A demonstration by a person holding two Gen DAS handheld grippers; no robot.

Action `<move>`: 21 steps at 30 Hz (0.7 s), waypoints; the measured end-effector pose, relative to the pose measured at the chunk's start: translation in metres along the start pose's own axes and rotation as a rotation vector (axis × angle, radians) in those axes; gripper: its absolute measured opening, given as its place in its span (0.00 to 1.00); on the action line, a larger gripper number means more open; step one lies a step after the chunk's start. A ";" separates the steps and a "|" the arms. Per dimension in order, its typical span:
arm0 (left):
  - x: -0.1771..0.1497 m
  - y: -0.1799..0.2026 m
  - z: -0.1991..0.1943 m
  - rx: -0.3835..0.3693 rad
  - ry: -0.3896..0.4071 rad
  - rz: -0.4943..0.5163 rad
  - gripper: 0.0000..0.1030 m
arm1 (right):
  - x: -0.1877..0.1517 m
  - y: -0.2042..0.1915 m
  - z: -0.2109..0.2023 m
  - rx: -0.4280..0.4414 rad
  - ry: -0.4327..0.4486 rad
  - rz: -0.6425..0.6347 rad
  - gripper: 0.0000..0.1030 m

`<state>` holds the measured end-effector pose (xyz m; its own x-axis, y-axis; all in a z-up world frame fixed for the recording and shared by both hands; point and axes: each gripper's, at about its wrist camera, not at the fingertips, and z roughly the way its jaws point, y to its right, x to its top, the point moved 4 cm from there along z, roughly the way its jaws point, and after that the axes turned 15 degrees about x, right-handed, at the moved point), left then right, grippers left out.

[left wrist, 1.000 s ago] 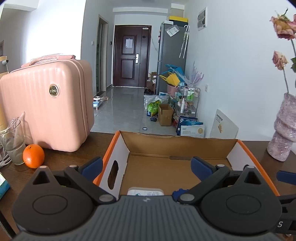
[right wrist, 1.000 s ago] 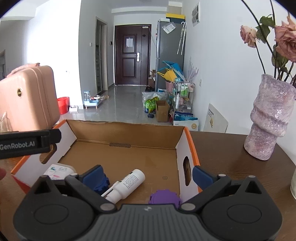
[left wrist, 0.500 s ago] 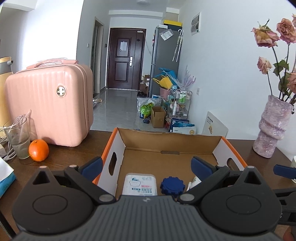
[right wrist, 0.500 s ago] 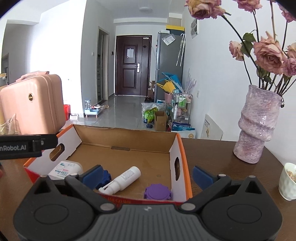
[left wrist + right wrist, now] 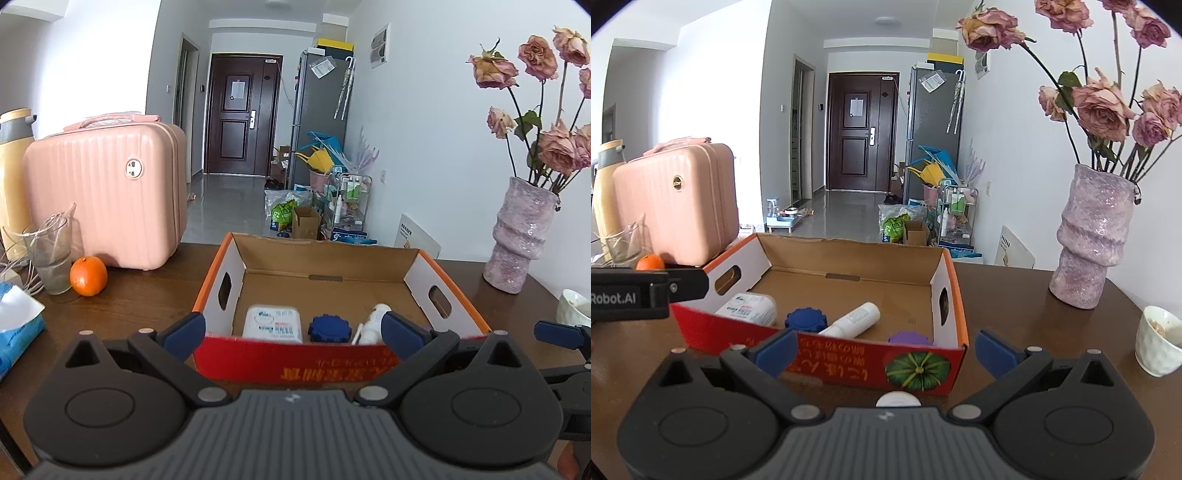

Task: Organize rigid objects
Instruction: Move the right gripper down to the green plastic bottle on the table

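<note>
An open cardboard box [image 5: 306,363] with orange rim and red front stands on the dark wooden table; it also shows in the right wrist view [image 5: 849,360]. Inside lie a white container [image 5: 273,323] [image 5: 748,308], a blue gear-shaped cap [image 5: 328,329] [image 5: 806,320], a white bottle [image 5: 371,325] [image 5: 855,319] and a purple cap [image 5: 910,338]. My left gripper [image 5: 293,334] is open and empty, in front of the box. My right gripper [image 5: 886,349] is open and empty, at the box's front right corner. A small white round object [image 5: 897,400] lies just before it.
A pink case [image 5: 107,195], a glass [image 5: 50,254], an orange [image 5: 88,276] and a blue tissue pack [image 5: 16,325] stand left of the box. A purple vase with roses [image 5: 1089,240] and a white cup [image 5: 1158,339] stand to the right.
Both grippers have pulled back from over the box toward the table's near side. The box's red front and more of its contents have come into view. Both stay open.
</note>
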<state>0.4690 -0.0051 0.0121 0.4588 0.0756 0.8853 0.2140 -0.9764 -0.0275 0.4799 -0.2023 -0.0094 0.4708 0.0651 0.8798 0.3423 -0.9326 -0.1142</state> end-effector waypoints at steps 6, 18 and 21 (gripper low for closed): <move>-0.014 -0.008 -0.013 0.003 -0.012 -0.008 1.00 | -0.014 -0.005 -0.014 0.004 -0.003 0.014 1.00; -0.042 -0.013 -0.037 0.009 -0.034 0.027 1.00 | -0.047 -0.018 -0.037 0.015 -0.022 0.034 1.00; -0.048 -0.017 -0.042 0.011 -0.039 0.023 1.00 | -0.053 -0.019 -0.042 0.014 -0.026 0.039 0.99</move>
<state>0.4066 -0.0003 -0.0104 0.4969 0.0608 0.8657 0.2126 -0.9757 -0.0534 0.4143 -0.2034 -0.0350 0.5054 0.0379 0.8620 0.3342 -0.9296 -0.1551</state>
